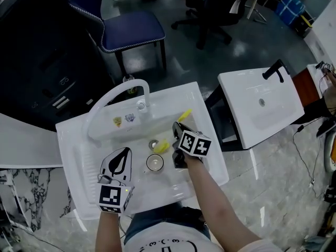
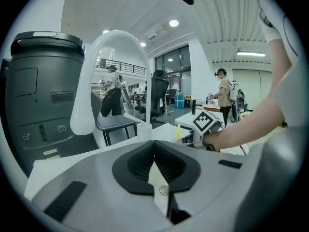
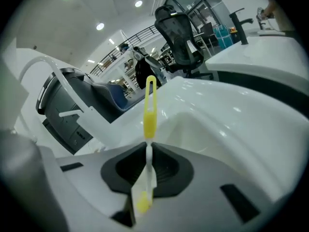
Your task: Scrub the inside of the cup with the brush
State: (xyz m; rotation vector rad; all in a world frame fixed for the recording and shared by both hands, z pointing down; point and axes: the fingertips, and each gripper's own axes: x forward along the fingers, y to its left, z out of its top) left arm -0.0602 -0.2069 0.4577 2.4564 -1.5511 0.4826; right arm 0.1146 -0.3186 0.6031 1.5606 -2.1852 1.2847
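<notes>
While the cup [image 1: 155, 163] stands unheld, step: pick-up of the brush [image 3: 150, 114], as I judge it; scrubbing not yet begun.
Cup: upright in the basin of the sink [image 1: 73, 140], just beside the drain [image 1: 153, 144], mouth up, nothing touching it.
Brush: thin, yellow with a white stem. Its looped end pokes forward past the jaws and the other yellow end sits back under them. I cannot tell which end carries the bristles. It is held over the basin, to the cup's right.
Right tool [image 3: 147, 151]: jaws nearly together, clamped on the brush's white stem.
Left tool [image 2: 154, 153]: jaws together with nothing between them. It hovers over the sink's near-left side, aimed toward the faucet [image 2: 84, 91].
Next move, judged: the left tool needs to open and steady the cup by its wall, and the right tool must turn the brush so its working end points down into the cup's mouth.
Risk, judged: the slim stem may pivot in the pinch, and an unsteadied cup could slide or tip.
</notes>
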